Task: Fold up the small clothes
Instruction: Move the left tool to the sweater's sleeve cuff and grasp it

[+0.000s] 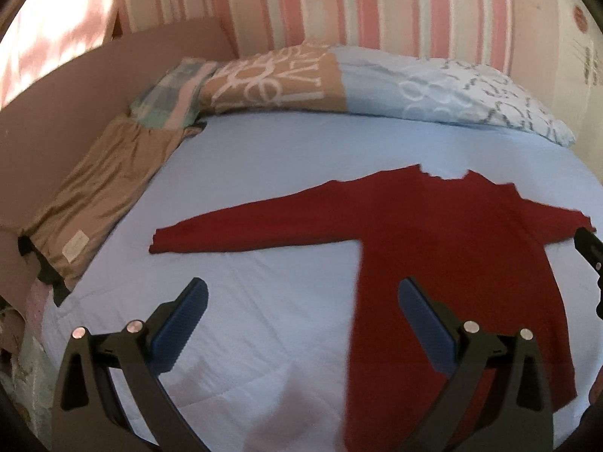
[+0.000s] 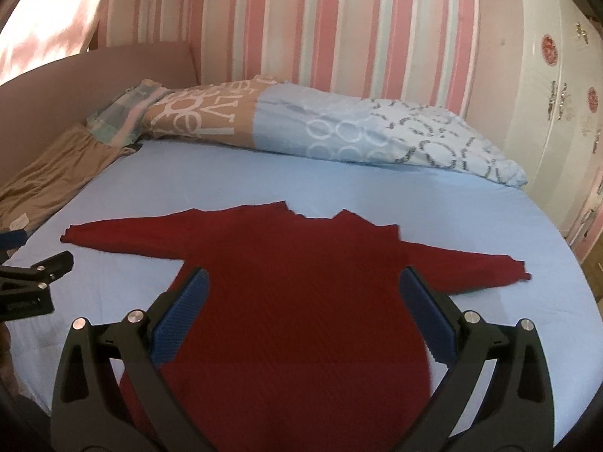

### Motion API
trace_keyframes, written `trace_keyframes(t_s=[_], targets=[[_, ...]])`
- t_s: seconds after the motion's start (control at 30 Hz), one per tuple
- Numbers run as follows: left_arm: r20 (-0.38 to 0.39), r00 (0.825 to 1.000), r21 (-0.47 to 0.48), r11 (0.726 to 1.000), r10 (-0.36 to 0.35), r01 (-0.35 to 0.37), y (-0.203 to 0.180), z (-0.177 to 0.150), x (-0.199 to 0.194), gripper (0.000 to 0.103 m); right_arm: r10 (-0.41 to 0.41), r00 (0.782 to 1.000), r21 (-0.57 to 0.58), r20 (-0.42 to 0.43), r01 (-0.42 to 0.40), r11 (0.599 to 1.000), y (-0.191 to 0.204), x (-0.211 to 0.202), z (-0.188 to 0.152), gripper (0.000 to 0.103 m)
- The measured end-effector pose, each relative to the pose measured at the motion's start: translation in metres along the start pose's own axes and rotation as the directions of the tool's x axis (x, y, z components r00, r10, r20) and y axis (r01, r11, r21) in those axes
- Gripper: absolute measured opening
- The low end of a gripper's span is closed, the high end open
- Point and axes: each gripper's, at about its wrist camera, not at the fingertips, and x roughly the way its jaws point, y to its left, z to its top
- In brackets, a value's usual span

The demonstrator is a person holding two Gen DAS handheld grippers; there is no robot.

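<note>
A dark red long-sleeved sweater (image 1: pixel 452 248) lies flat on the light blue bed sheet (image 1: pixel 264 173), both sleeves spread out, neck toward the pillow. It also shows in the right wrist view (image 2: pixel 301 282). My left gripper (image 1: pixel 301 293) is open and empty, above the sheet just left of the sweater's body. My right gripper (image 2: pixel 301 286) is open and empty, held above the middle of the sweater's body. The right gripper's edge shows at the far right of the left wrist view (image 1: pixel 591 260); the left gripper shows at the left of the right wrist view (image 2: pixel 34 282).
A patterned pillow (image 2: pixel 301 128) lies across the head of the bed. Folded tan fabric (image 1: pixel 98 196) lies along the left edge by a brown headboard panel (image 1: pixel 75 86). A striped pink wall (image 2: pixel 339 37) stands behind, a white wardrobe (image 2: pixel 557 94) at right.
</note>
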Motion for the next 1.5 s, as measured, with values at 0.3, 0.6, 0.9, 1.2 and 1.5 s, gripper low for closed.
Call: trace_keyframes(t_s=[0.3,0.6,0.9,1.2,1.5], targets=[[0.008,0.988,-0.082,0.985,0.151,-0.15,0.089,0.01,0.067,0.101,-0.015,1.0,-0.039,-0.025,0.014,0.999,0.033,0.07,0.016,0.1],[-0.113,0.988,-0.135,0.984,0.102,-0.117,0.144,0.013,0.155,0.101,-0.007,0.997,-0.084,-0.075,0.001,0.996,0.073,0.14,0.025,0.1],[-0.128,0.984,-0.162,0.976,0.126,-0.146,0.18,0.018,0.206,0.101,-0.031,0.995,-0.108,-0.098,0.02,0.994,0.103,0.203,0.032,0.1],[-0.166,0.981,-0.239,0.961,0.098,-0.136,0.241,0.004,0.216,0.101,-0.049,0.995,-0.082,-0.09,0.041,0.996,0.105,0.231,0.026,0.1],[-0.205,0.977,-0.374,0.927,-0.055,-0.026,0.26,-0.011,0.241,0.101,-0.086,0.995,-0.127,-0.054,0.079,0.989,0.11,0.225,0.02,0.1]])
